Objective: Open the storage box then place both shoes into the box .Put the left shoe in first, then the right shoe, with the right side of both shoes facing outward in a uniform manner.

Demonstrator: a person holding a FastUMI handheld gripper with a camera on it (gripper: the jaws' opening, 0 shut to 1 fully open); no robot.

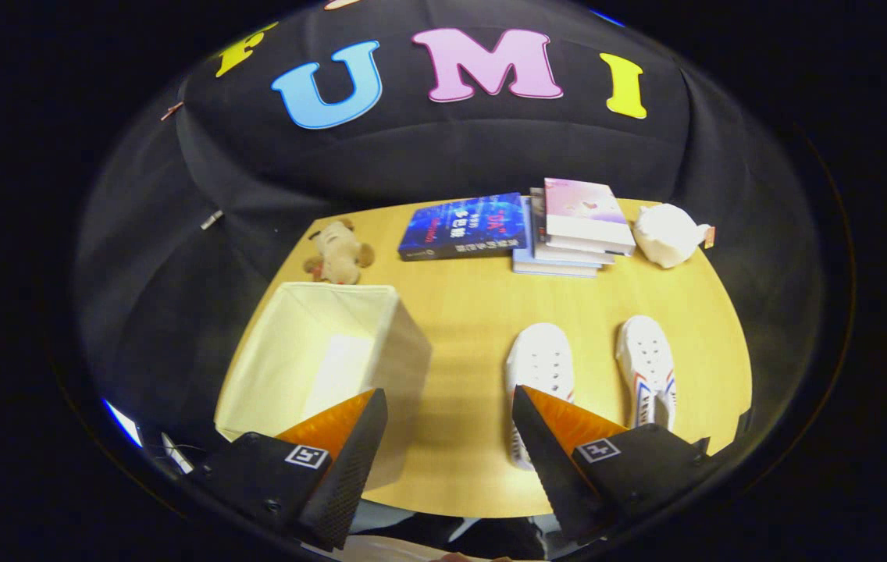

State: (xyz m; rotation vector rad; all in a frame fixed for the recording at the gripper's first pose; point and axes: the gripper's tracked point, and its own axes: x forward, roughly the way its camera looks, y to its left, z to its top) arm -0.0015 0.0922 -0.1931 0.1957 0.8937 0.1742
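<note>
Cream fabric storage box (318,351), lid-free, ready for loading; white canvas shoes (541,363) paired right of box; tongs (450,437) spread wide, empty, above tabletop (459,312).

Storage box (318,351) left of both shoes (541,363); books (521,226) behind; table (459,312) underneath.

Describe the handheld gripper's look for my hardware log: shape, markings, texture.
The gripper has two wedge-shaped fingers that taper toward pointed tips, with finely textured inner faces. Each sits on a dark angular housing bearing a small square white tag with a black pattern. Small screws dot the housing.
</note>
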